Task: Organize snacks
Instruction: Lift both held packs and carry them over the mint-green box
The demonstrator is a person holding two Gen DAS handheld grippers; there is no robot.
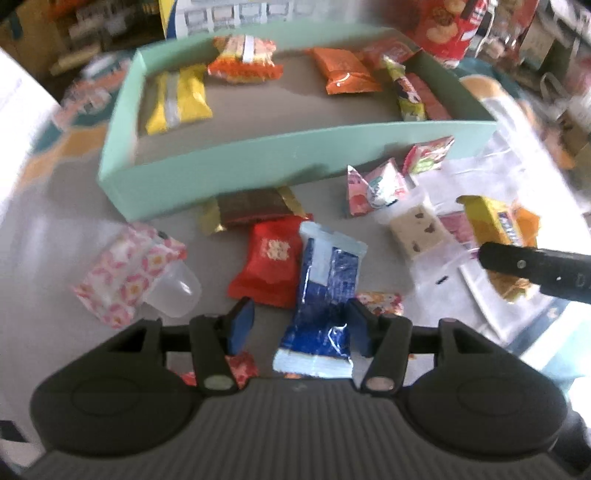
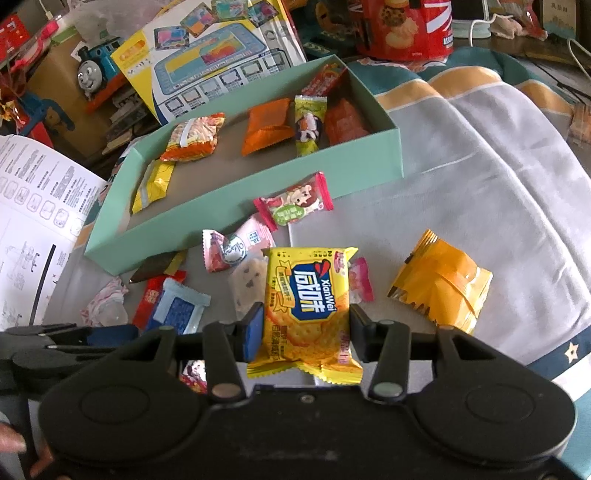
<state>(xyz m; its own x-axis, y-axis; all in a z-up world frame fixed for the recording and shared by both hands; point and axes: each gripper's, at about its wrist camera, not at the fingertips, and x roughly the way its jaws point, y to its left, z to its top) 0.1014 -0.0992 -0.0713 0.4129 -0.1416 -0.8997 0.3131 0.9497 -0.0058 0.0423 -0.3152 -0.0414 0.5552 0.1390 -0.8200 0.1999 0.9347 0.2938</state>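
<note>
A mint-green box (image 1: 295, 162) (image 2: 258, 184) lies on the grey cloth with several snack packets inside. In the left wrist view my left gripper (image 1: 299, 321) stands open around a blue-and-white packet (image 1: 325, 280). Its left pad is clearly apart from the wrapper, and the packet rests on the cloth. In the right wrist view my right gripper (image 2: 304, 325) is shut on a yellow cracker packet (image 2: 306, 291), with both pads against its sides. The right gripper's finger (image 1: 535, 269) with the yellow packet also shows at the right edge of the left wrist view.
Loose snacks lie in front of the box: a red packet (image 1: 273, 266), a pink floral pack (image 1: 125, 273), a brown bar (image 1: 251, 210), a nougat piece (image 1: 413, 229), pink candies (image 2: 295, 206) and an orange-gold packet (image 2: 439, 288). A printed manual (image 2: 33, 206) lies left; a red cookie tin (image 2: 406, 29) stands behind.
</note>
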